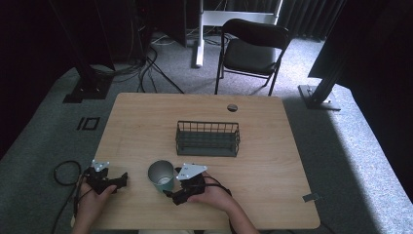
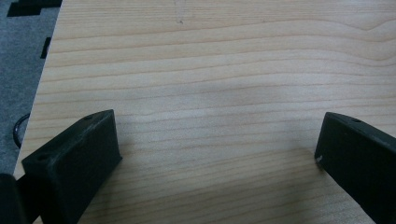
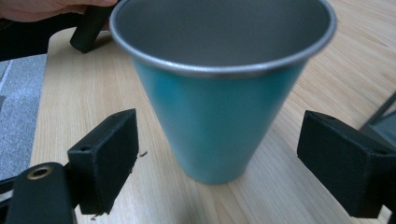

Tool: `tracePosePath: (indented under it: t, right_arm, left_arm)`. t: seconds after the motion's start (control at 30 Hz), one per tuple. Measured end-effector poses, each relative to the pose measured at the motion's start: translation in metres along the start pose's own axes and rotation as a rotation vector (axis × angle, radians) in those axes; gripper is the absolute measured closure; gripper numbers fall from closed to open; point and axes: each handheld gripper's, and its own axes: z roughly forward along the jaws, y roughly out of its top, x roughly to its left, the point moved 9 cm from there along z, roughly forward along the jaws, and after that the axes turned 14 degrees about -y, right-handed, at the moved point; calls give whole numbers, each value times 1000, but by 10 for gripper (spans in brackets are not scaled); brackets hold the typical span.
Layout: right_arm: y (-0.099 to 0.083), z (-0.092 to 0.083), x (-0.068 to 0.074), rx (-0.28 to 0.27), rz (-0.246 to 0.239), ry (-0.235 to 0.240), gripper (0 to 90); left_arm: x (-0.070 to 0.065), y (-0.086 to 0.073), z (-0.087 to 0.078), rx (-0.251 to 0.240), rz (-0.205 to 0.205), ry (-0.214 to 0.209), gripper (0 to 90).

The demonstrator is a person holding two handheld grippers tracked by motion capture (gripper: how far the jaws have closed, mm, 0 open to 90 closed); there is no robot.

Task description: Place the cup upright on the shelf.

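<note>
A teal cup [image 1: 161, 176] with a bare metal inside stands upright on the wooden table [image 1: 272, 161], near its front edge. My right gripper [image 1: 173, 186] is just to the cup's right, pointing left at it. In the right gripper view the cup [image 3: 215, 116] sits between the two wide-apart jaws of my right gripper [image 3: 224, 163], and neither pad touches it. My left gripper [image 1: 118, 181] rests at the front left of the table, a short way left of the cup. Its jaws [image 2: 217, 144] stand open over bare wood.
A dark wire basket [image 1: 208, 139] stands in the middle of the table, behind the cup. A cable hole [image 1: 232, 107] lies near the far edge. A black chair [image 1: 253, 48] is beyond the table, and a cable loop [image 1: 65, 171] lies on the floor at left.
</note>
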Motion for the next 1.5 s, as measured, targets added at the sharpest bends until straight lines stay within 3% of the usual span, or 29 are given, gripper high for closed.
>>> tracePosePath:
  t: [0.37,0.73,1.0,1.17,1.5]
  right_arm:
    - [11,14,3,-37,-6,-12,121]
    - [25,25,10,-83,28,-12,129]
    - [29,25,12,-73,5,-10,138]
    - [36,22,9,-93,12,-18,139]
    - [68,7,0,-130,54,-21,140]
  left_arm:
    - [0,0,0,0,0,0,2]
    - [0,0,0,0,0,0,2]
    - [0,0,0,0,0,0,2]
    - [0,0,0,0,0,0,2]
    - [0,0,0,-4,-3,0,2]
